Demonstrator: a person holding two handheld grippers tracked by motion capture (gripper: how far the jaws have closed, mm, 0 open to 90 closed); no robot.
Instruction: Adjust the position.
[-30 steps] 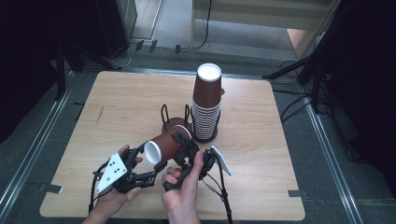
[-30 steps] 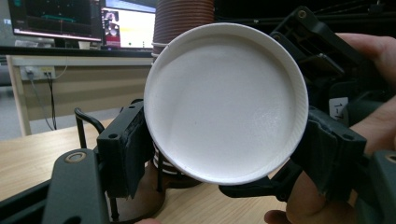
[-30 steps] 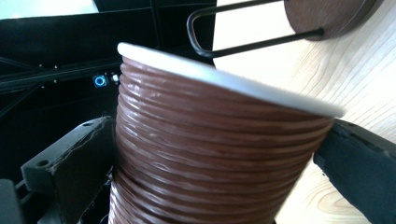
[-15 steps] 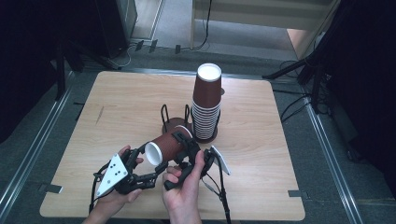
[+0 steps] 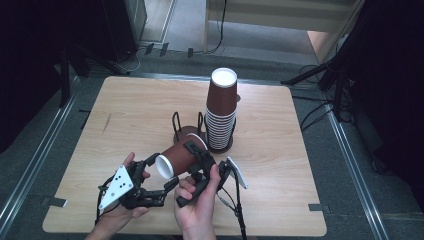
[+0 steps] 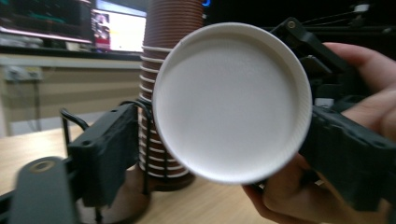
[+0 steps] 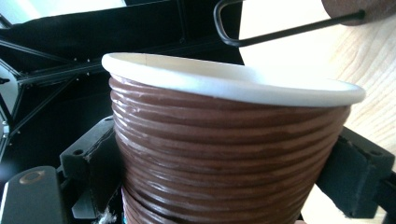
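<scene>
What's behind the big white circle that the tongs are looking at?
That circle is the mouth of a brown paper cup. Behind it stands a tall stack of brown cups in a black wire holder on the wooden table. The cup covers part of the stack.

The middle of the counter (image 5: 125, 115) is blocked by the wire cup holder (image 5: 186, 131) and, just beside it to the right, the tall stack of cups (image 5: 221, 115). Free passage is offered over the bare wood to the left and far right of these. The near centre is occupied by both hands and the brown cup (image 5: 181, 156) lying tilted between them.
</scene>
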